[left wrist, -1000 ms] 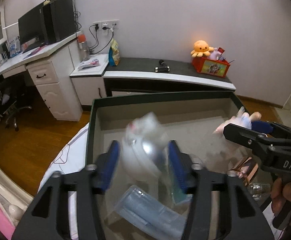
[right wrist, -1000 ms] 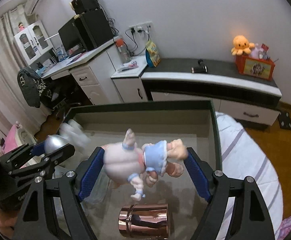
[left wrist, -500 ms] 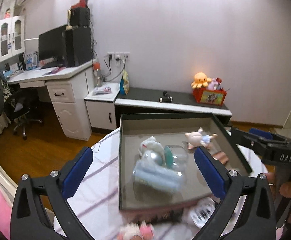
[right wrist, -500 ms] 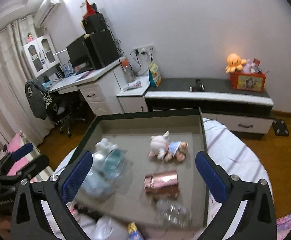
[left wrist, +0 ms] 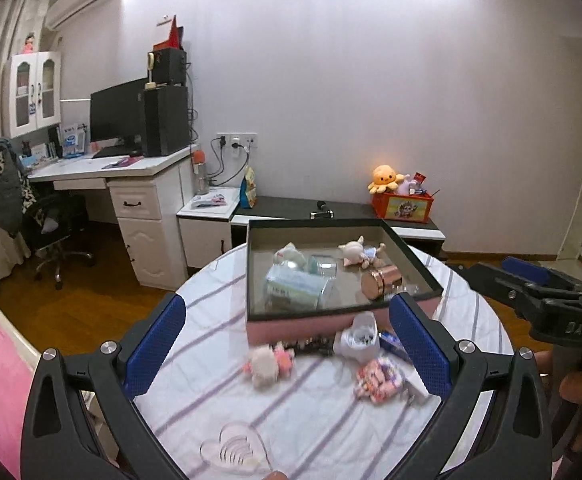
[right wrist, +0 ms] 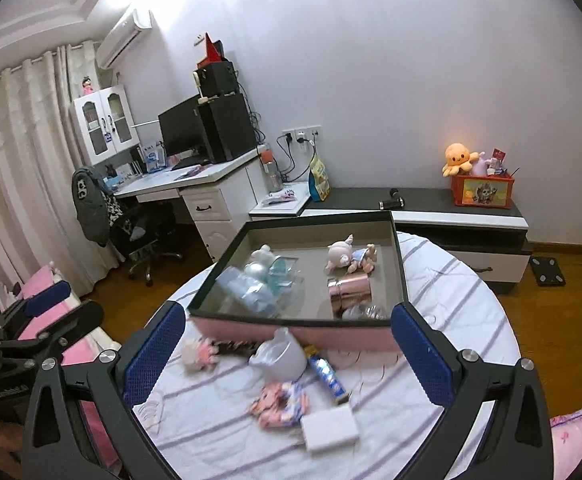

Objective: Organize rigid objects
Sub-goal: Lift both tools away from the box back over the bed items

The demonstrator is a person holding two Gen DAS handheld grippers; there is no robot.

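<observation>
A dark-rimmed pink box point(left wrist: 343, 322) point(right wrist: 291, 334) stands on a round striped table. Inside lie a pig doll point(left wrist: 357, 255) point(right wrist: 349, 258), a copper tin point(left wrist: 381, 281) point(right wrist: 349, 290), a clear packet point(left wrist: 297, 286) point(right wrist: 251, 292) and a white toy point(left wrist: 289, 256). In front of the box lie a small pink doll point(left wrist: 267, 364) point(right wrist: 197, 354), a white cup point(left wrist: 359, 338) point(right wrist: 281, 356), a pink packet point(left wrist: 379, 378) point(right wrist: 281, 402) and a white block point(right wrist: 329, 428). My left gripper point(left wrist: 291, 344) and right gripper point(right wrist: 287, 352) are open, empty, held back above the table's near side.
A clear heart-shaped piece point(left wrist: 235, 446) lies at the table's near edge. A blue wrapped bar point(right wrist: 327, 374) lies by the cup. Behind the table are a low cabinet point(right wrist: 431, 204) with a red toy box point(right wrist: 483, 188), and a desk point(left wrist: 123, 184) with a chair.
Both grippers let go of the toys inside the box, opened wide and pulled back and up, away from the box. The pig doll and white toy now lie in the box.
</observation>
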